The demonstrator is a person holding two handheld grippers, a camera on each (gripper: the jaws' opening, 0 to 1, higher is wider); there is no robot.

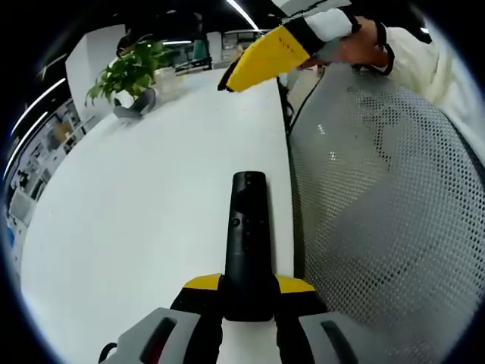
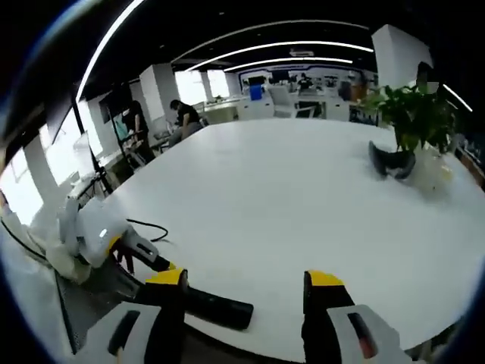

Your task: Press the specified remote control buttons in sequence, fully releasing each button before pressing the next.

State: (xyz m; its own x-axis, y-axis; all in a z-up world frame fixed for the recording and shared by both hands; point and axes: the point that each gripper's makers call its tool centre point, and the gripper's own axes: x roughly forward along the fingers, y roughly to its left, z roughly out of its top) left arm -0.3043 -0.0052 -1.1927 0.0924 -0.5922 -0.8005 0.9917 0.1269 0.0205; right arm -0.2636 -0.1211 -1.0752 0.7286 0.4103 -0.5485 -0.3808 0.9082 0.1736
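We see an open office: a long white counter [image 2: 303, 197], strip ceiling lights [image 2: 280, 47], far desks [image 2: 261, 106] with seated people [image 2: 182, 117], a potted plant [image 2: 413, 121].

One black remote control [image 1: 247, 243] lies at lower centre of the left gripper view. One white bench [image 1: 151, 212] carries it. One potted plant [image 1: 130, 76] stands at upper left. One mesh chair back [image 1: 379, 220] fills the right. Two grippers: left [image 1: 248, 292], right [image 2: 246, 292].
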